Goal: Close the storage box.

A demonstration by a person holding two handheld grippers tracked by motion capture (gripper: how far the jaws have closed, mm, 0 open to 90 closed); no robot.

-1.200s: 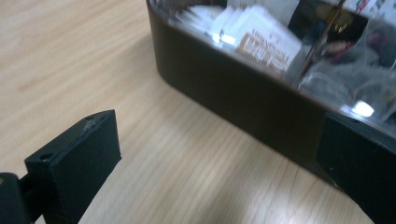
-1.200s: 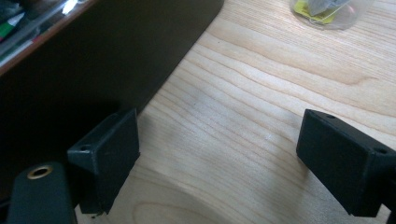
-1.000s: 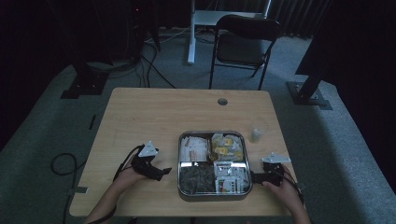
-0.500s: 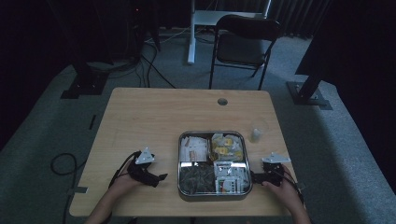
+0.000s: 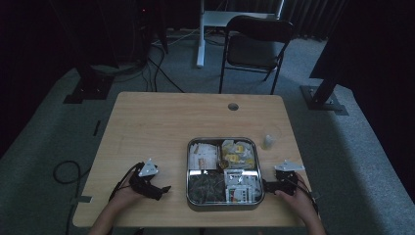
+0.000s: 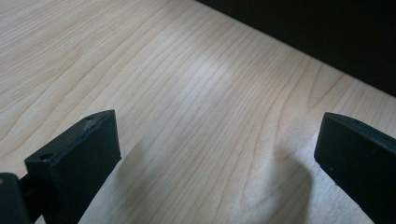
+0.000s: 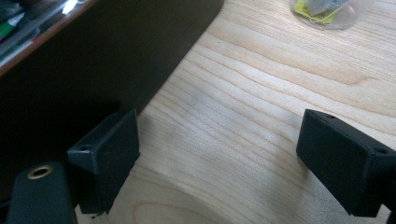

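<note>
Lower centre of the high view, a metal tray of packets sits between the left gripper and right gripper, both with jaws spread, empty.

Matt wood table — shiny metal tray

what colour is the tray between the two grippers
Silver metal tray, its four compartments holding mixed packets; the high view shows it best.

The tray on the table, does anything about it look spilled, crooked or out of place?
Nothing stands out. The tray sits flat and square to the table edge, its four compartments filled, nothing spilled around it. The small cup stands upright beside it.
</note>
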